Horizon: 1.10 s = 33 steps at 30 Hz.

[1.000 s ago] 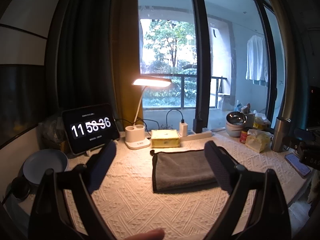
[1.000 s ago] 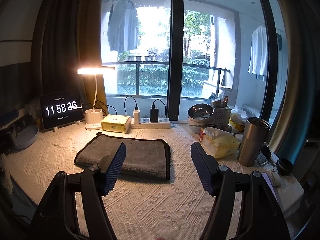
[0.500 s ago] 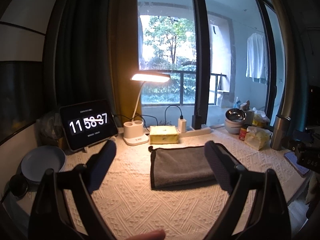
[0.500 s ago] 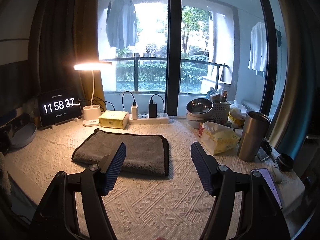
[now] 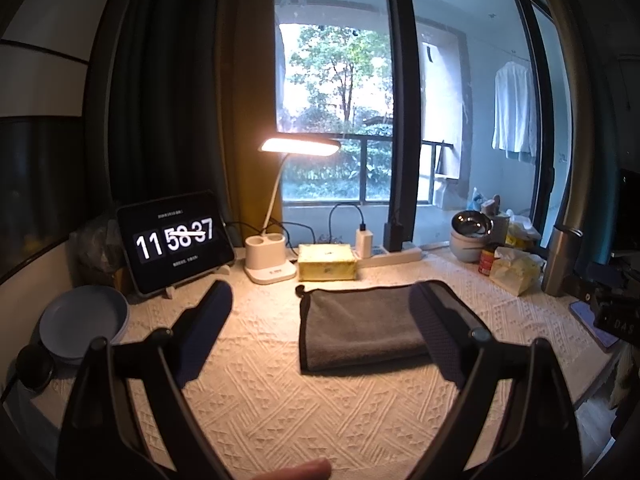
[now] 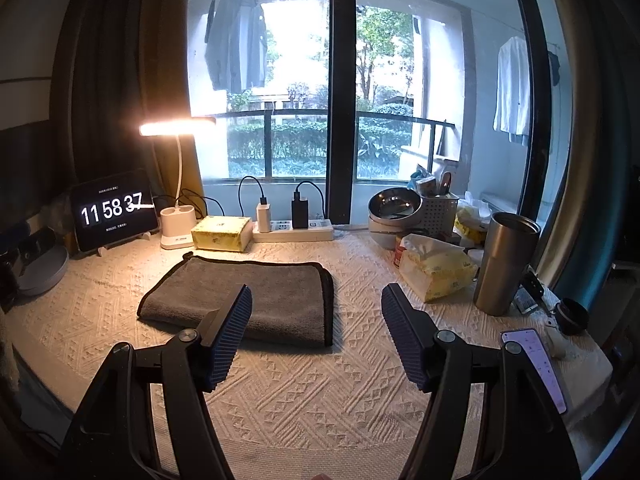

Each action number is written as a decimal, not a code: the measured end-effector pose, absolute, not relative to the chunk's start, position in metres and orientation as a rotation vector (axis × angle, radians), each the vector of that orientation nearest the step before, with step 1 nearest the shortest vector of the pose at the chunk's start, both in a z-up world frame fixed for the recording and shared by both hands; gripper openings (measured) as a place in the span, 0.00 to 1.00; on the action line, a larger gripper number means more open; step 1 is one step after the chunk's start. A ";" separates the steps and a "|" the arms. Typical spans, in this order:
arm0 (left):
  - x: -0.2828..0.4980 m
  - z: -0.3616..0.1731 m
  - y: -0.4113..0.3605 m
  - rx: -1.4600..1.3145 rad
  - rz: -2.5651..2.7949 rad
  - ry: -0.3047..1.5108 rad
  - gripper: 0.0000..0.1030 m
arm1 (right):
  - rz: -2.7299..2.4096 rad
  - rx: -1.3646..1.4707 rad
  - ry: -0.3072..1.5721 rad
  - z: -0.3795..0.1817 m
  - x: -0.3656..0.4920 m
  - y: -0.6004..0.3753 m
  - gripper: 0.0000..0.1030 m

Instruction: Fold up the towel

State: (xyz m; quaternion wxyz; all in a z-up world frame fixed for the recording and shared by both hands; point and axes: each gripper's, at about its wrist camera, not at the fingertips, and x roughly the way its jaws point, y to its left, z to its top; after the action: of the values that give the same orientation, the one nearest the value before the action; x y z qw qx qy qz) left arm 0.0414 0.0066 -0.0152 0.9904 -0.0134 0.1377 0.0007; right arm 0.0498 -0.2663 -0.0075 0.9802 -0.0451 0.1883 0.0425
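Note:
A grey towel (image 5: pixel 360 326) with a dark border lies folded flat on the cream textured tablecloth (image 5: pixel 288 408). It also shows in the right wrist view (image 6: pixel 256 298). My left gripper (image 5: pixel 322 312) is open and empty, held above the table in front of the towel; its right finger covers the towel's right end. My right gripper (image 6: pixel 316 316) is open and empty, held above the table in front of the towel's right end; its left finger overlaps the towel's near edge.
Behind the towel stand a tablet clock (image 5: pixel 176 240), a lit desk lamp (image 5: pixel 270 262), a yellow box (image 5: pixel 327 267) and a power strip (image 6: pixel 294 230). Plates (image 5: pixel 82 322) sit left. Tissue pack (image 6: pixel 434 274), steel tumbler (image 6: pixel 504 264), bowls (image 6: pixel 394 210) and phone (image 6: pixel 534 366) sit right.
Both views have shifted slightly, as both grippers drew back and lifted a little. The towel has not moved. Both grippers stay open.

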 end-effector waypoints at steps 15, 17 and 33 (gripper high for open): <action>0.043 -0.017 0.006 -0.027 0.000 0.287 0.88 | 0.085 -0.089 0.382 -0.009 0.050 -0.267 0.68; 0.043 -0.017 0.006 -0.026 0.000 0.287 0.88 | 0.085 -0.089 0.382 -0.009 0.050 -0.268 0.68; 0.043 -0.020 0.005 -0.026 -0.002 0.292 0.88 | 0.085 -0.088 0.386 -0.013 0.052 -0.270 0.68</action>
State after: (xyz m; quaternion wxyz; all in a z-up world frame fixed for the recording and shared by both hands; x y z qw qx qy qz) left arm 0.0430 0.0051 -0.0195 0.9893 -0.0128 0.1455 -0.0008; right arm 0.0518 -0.2701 -0.0130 0.9796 -0.0435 0.1918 0.0423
